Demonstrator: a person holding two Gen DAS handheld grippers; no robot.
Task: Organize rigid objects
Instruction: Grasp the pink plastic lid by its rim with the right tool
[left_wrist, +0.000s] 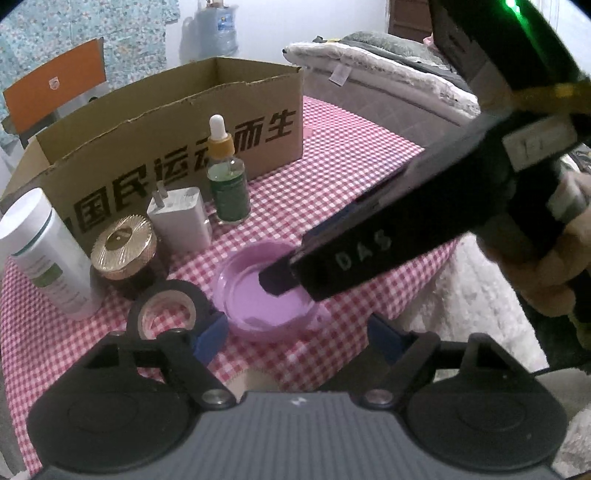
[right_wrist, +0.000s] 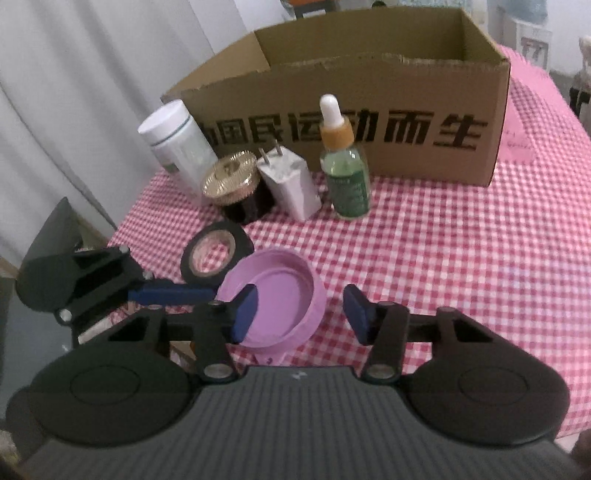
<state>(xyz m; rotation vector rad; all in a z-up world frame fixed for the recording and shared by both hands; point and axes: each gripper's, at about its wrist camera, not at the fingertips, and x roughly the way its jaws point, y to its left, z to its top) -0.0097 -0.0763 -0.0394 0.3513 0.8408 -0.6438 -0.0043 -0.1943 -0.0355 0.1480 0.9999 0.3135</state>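
pink lid (right_wrist: 280, 295) lies open side up on the red-and-white checked tablecloth (right_wrist: 443, 258), near the front edge, at about 6 o'clock from the cardboard box (right_wrist: 369, 122)

right gripper (right_wrist: 299, 314): jaws partly open and straddling the lid's right wall. left blue pad (right_wrist: 245, 314) sits inside the bowl of the lid, right blue pad (right_wrist: 356, 314) stands outside the rim at 3 o'clock, with a gap of tablecloth showing between it and the lid. cannot tell whether the inner pad touches the wall; no grip visible. in the left wrist view this gripper comes in from 2 o'clock, tilted steeply down, black body marked "das", its tip dipped into the lid

left gripper (left_wrist: 299, 339): jaws wide apart, nothing between the pads. lid (left_wrist: 266, 295) lies just ahead at 12 o'clock, its near rim between the two blue fingertips (left_wrist: 210, 336) but apart from them. from the right wrist view one blue finger of it reaches in from 9 o'clock and ends at the lid's left rim, touching or nearly so; cannot tell which. gripper tilted down toward the table

black tape roll (right_wrist: 216, 254) lies flat at 10 o'clock from the lid, just beside it. behind, in a row before the box: white canister (right_wrist: 177, 147), gold-lidded jar (right_wrist: 234, 184), white plug adapter (right_wrist: 288, 188), green dropper bottle (right_wrist: 345, 166), all upright
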